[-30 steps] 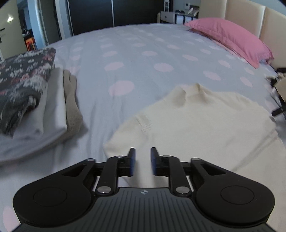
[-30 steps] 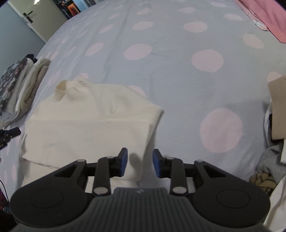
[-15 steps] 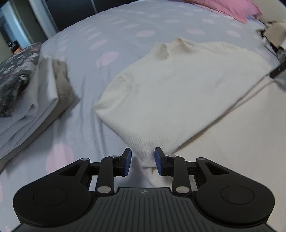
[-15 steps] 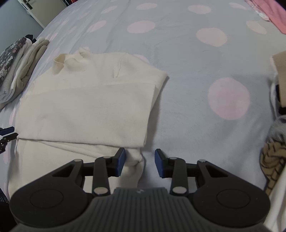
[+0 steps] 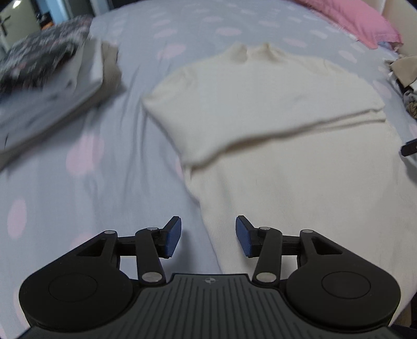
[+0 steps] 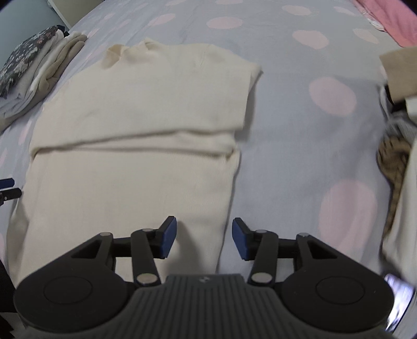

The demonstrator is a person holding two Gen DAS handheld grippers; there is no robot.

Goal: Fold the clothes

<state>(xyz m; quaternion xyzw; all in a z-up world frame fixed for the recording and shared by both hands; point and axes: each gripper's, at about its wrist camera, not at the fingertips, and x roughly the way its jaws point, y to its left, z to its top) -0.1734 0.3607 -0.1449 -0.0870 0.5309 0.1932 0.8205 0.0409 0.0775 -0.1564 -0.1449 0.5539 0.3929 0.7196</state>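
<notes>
A cream high-neck sweater (image 5: 273, 125) lies flat on the spotted bedspread, collar away from me, with its sleeves folded across the chest. My left gripper (image 5: 208, 240) is open over the sweater's lower left edge, nothing between its blue pads. In the right wrist view the same sweater (image 6: 135, 146) fills the left half. My right gripper (image 6: 204, 239) is open above the lower right edge of the sweater, holding nothing. The left gripper's tips (image 6: 7, 189) show at that view's left border.
A stack of folded clothes (image 5: 49, 78) with a dark floral piece on top sits left of the sweater. A pink pillow (image 5: 365, 20) lies at the head of the bed. A heap of unfolded garments (image 6: 398, 146) lies to the right.
Both grippers have drawn back toward the sweater's hem and opened wider. The sleeve fold across the chest stays in place.
</notes>
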